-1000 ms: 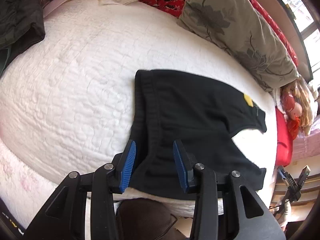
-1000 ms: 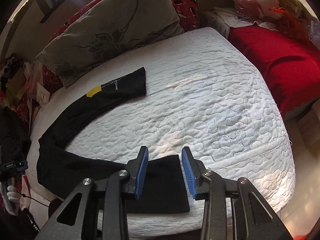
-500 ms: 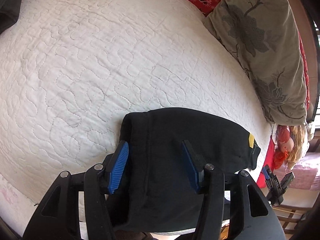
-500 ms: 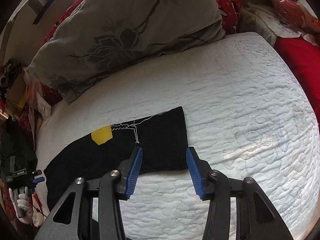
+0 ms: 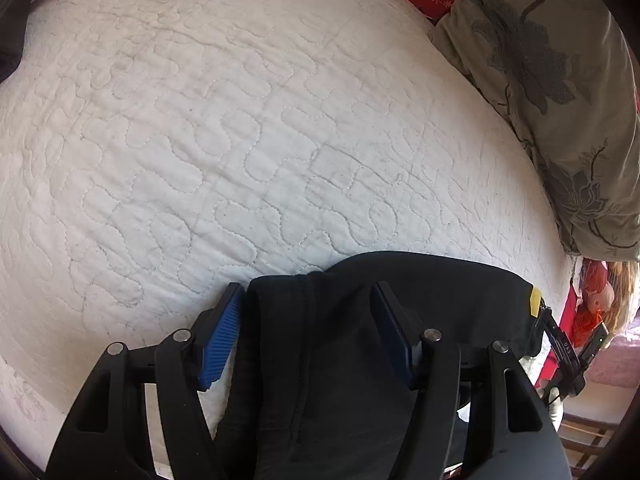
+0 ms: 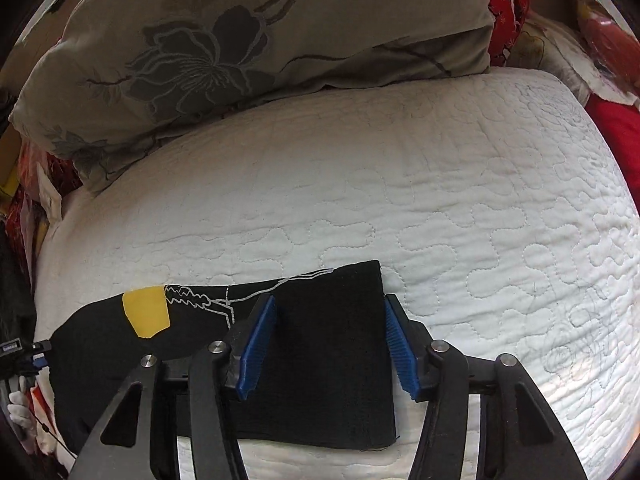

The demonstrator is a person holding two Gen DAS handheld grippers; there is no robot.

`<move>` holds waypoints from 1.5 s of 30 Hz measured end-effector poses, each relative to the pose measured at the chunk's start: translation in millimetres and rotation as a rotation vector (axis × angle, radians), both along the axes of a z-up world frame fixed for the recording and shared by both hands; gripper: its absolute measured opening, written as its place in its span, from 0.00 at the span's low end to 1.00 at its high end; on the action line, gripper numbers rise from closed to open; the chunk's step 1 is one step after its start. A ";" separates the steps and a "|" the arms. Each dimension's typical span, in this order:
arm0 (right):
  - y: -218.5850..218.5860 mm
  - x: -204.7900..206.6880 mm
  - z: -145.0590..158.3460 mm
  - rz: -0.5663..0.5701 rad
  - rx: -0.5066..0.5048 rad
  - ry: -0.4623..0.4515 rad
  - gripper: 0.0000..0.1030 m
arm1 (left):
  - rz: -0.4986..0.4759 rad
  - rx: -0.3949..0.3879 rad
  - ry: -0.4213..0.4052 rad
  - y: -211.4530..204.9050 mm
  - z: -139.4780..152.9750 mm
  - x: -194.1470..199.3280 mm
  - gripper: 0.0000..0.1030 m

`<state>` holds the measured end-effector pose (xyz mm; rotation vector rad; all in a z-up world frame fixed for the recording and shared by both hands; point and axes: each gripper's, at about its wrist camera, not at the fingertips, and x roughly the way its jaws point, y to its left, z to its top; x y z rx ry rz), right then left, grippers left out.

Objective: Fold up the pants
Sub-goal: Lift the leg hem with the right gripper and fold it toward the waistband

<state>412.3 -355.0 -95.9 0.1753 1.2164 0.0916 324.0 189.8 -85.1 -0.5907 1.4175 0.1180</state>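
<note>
Setting: a bed (image 6: 460, 184) under a white quilted cover, a grey flowered pillow (image 6: 224, 52) along its far side, red bedding behind that
Pants: black pants (image 6: 332, 344) lie flat on the quilt near the bed's front edge, a yellow patch (image 6: 146, 312) and thin white line print on the leg
Left hand-held gripper: the left hand-held gripper (image 5: 308, 332) hangs over the waistband end (image 5: 320, 360); its jaws have just been opening and now stand spread, one blue pad beside the cloth's edge, the other over the cloth, neither pressing it
Right hand-held gripper: the right hand-held gripper (image 6: 330, 344) straddles the leg's hem end; its jaws have just been closing, yet the pads stand apart at either side of the cloth with no pinch showing
Progress: the legs look laid one on the other, so a lengthwise fold seems done; I'd judge the crosswise folds are all to come
Next: likely a pinch at both ends to bring hem to waist
Hidden: the pants' near edge sits behind both gripper bodies; whether the pads touch the quilt is unclear; layers can't be counted
</note>
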 end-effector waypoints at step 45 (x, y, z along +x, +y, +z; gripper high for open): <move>-48.6 -334.3 62.8 -0.038 -0.068 -0.079 0.34 | 0.050 -0.090 -0.163 14.7 15.6 -225.6 0.29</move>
